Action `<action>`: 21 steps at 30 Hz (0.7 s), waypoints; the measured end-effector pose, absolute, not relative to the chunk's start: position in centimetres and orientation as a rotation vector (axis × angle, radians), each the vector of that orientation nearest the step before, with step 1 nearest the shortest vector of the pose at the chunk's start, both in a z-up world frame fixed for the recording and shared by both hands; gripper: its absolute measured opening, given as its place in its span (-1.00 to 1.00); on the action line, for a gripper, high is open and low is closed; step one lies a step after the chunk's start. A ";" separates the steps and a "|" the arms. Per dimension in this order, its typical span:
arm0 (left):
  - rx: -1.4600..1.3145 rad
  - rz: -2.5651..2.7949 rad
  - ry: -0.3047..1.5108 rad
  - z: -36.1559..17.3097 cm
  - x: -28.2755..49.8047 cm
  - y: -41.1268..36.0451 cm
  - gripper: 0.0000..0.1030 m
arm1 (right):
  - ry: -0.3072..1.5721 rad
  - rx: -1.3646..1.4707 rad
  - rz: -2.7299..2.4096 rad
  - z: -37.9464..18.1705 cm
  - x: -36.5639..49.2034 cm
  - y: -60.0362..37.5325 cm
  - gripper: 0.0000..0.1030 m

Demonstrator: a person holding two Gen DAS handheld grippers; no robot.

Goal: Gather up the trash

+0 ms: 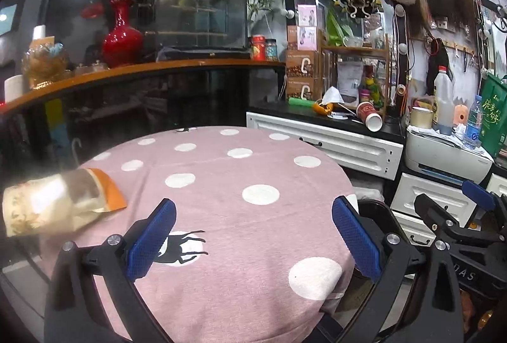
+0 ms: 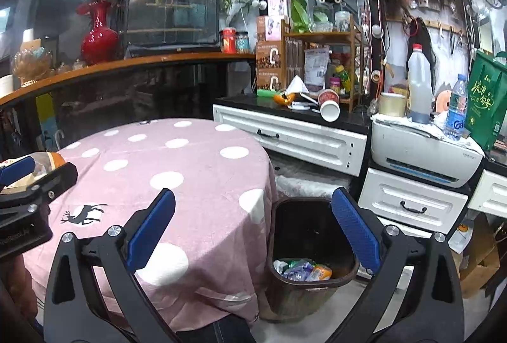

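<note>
Both claws were up over the pink spotted counter and both hung wide apart with nothing between their pads; the left claw sat above the deer print, the right claw out past the counter's edge, above the dark bin on the floor. The trash in question, a crinkled snack pouch with an orange end, lay flat near the counter's left edge, well to the left of the left claw (overexposed there, so its print could not be read). In the right wrist view the bin already held a few wrappers at the bottom and stood just beside the hanging cloth. The step in hand looked like the reach for the pouch; done well, the left claw would swing left, come down low and square to the pouch, and pinch a raised crinkle or the orange end rather than scrape the cloth; a flat foil bag slides, so a firm bite before lifting seemed wise, then a carry over to the bin.
</note>
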State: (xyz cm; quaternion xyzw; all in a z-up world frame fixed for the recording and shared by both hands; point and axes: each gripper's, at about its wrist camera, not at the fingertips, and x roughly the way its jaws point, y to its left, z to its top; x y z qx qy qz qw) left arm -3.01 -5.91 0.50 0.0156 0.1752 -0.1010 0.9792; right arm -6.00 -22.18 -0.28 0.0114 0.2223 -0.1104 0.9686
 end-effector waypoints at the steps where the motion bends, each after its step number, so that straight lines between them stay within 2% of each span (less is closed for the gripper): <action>1: 0.030 -0.203 0.346 0.4 -3.2 -5.9 0.89 | 0.441 0.021 -0.224 -0.2 -6.2 -22.1 0.89; 21: 0.038 -0.183 0.351 -0.4 -3.2 -6.0 0.89 | 0.454 0.016 -0.219 -1.0 -6.1 -22.3 0.89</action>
